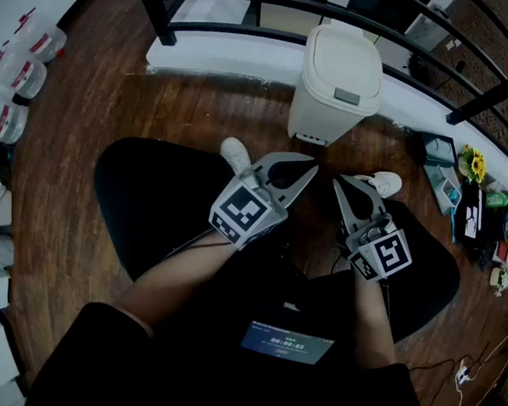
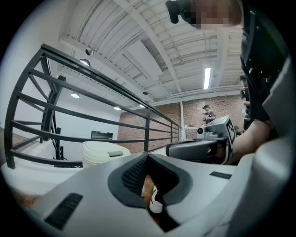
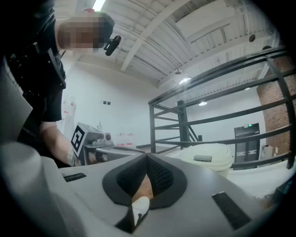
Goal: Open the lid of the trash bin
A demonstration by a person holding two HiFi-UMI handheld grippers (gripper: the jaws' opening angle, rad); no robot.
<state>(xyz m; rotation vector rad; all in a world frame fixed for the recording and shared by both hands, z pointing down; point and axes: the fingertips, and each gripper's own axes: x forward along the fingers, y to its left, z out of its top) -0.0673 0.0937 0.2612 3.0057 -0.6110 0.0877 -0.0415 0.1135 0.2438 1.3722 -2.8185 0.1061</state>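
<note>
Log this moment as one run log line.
phase: before reach | trash bin: by railing, lid closed, untouched | left gripper: shut, empty | right gripper: shut, empty

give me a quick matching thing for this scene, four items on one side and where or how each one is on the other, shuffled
Items:
1. trash bin
2. left gripper
3. yellow flowers
4. clear containers

Place or state:
a. top left corner of the head view
b. jaws together, nothing held
c. cream, lid down
d. right edge of the head view

Pairs: 1-c, 2-b, 3-d, 4-a
</note>
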